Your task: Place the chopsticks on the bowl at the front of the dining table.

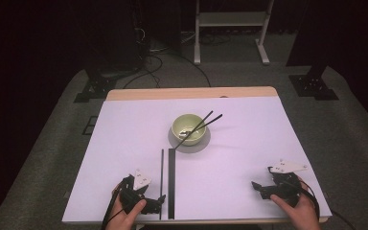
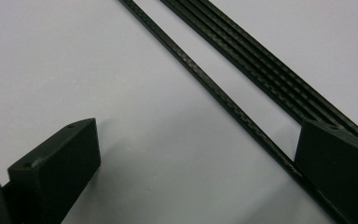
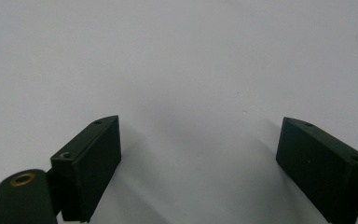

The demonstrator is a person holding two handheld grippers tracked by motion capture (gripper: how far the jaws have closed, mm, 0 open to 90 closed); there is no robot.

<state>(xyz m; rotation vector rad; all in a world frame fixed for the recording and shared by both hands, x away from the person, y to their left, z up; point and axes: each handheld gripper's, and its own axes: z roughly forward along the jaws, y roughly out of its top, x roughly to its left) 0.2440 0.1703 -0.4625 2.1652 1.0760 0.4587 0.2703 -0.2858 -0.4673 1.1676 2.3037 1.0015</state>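
A pale green bowl stands mid-table on the white mat, with two black chopsticks leaning in it. Nearer me, a single black chopstick lies beside a tight row of several more. My left gripper is open at their near end. In the left gripper view the single chopstick runs between the jaws, close to the right one, and the row passes behind that jaw. My right gripper is open over bare mat at the front right.
The table's wooden back edge shows beyond the mat. On the carpet behind stand a white frame, black stand bases and loose cables. Bare mat lies left and right of the bowl.
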